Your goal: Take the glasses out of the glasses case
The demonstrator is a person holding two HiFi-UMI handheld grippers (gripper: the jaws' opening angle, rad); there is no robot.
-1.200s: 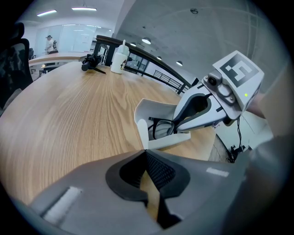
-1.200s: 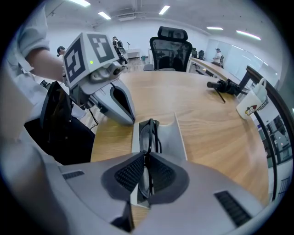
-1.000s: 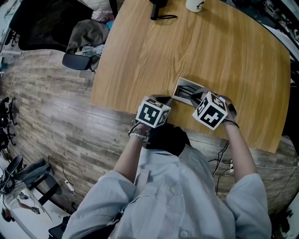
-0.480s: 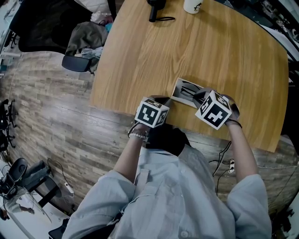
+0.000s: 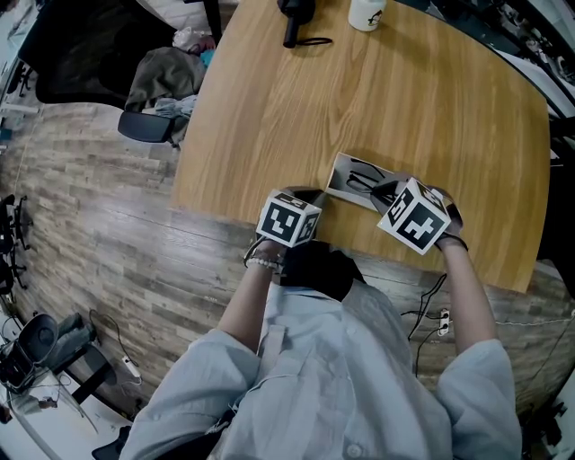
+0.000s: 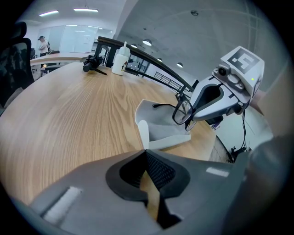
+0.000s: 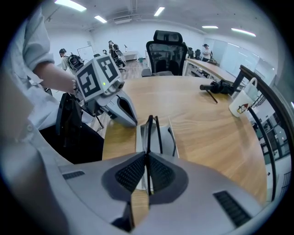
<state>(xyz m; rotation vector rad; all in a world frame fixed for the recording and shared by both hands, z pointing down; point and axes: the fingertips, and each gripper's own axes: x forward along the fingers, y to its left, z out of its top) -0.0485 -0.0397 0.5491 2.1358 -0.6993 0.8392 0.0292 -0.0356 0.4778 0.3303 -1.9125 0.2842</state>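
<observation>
Pinching glasses (image 7: 149, 131) edge-on in right gripper (image 7: 147, 155), left gripper (image 6: 146, 151) clamped on case (image 6: 161, 126) near edge; my thin grip may let them twist loose.

Open-plan office: long wooden desks (image 7: 206, 119), black swivel chair (image 7: 166, 46), ceiling strip lights (image 7: 70, 4).

Black glasses (image 7: 149, 125), pale grey case (image 6: 161, 125) (wood-grain table (image 5: 404, 117)).

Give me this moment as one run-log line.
left gripper: shut on pale grey glasses case corner | right gripper: shut on black-framed glasses | glasses: partly raised from open case
</observation>
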